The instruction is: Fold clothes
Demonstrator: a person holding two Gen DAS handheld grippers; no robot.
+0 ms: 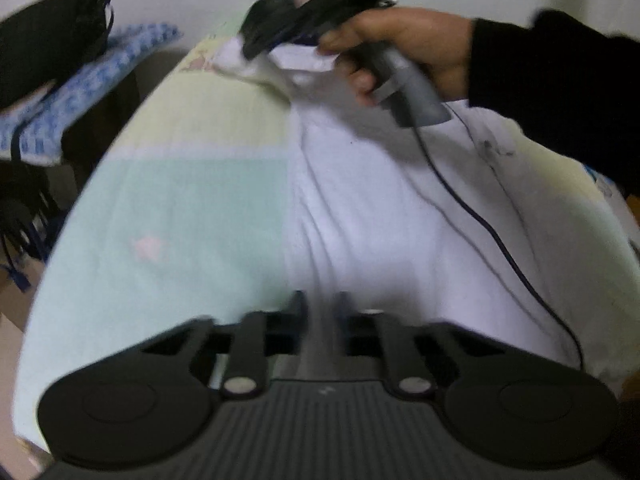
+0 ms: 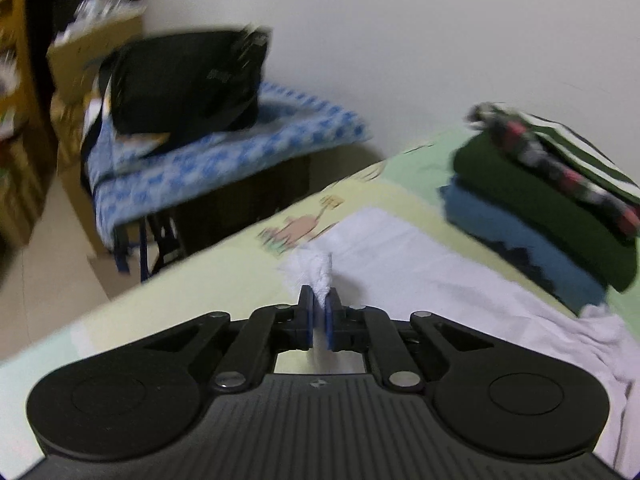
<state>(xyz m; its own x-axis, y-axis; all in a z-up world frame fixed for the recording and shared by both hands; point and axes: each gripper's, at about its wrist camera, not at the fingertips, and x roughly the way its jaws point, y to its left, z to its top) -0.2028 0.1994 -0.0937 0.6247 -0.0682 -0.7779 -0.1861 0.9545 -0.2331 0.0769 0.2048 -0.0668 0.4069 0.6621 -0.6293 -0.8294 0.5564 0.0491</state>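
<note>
While spread over bed with its pastel sheet, white garment lies mostly flat but wrinkled, long creases running down its middle, not yet a tidy rectangle. Right tongs clamped on a bunched white corner of that garment, cloth pinched between the blue pads and lifted slightly off the sheet; same grip seen from left wrist view, right tongs held by a hand in a dark sleeve at the garment's far end, cable trailing across the cloth. Left tongs nearly together at the near edge of the garment, blur too heavy to tell whether cloth sits between them, so cannot tell if gripping. Stack of folded clothes sits on bed just beside the white garment, blue at bottom, dark green above, striped and patterned pieces on top: several items already lie folded. Judged progress: mid-task, part of the pile done, white garment apparently in hand, with a corner raised as if for a fold or a straightening pull; which of the two, not settled by these views. Left to do as far as visible: bring this garment into a compact fold and get it onto or beside the stack. Black bag on blue checked cloth off to the side, not part of the job.
</note>
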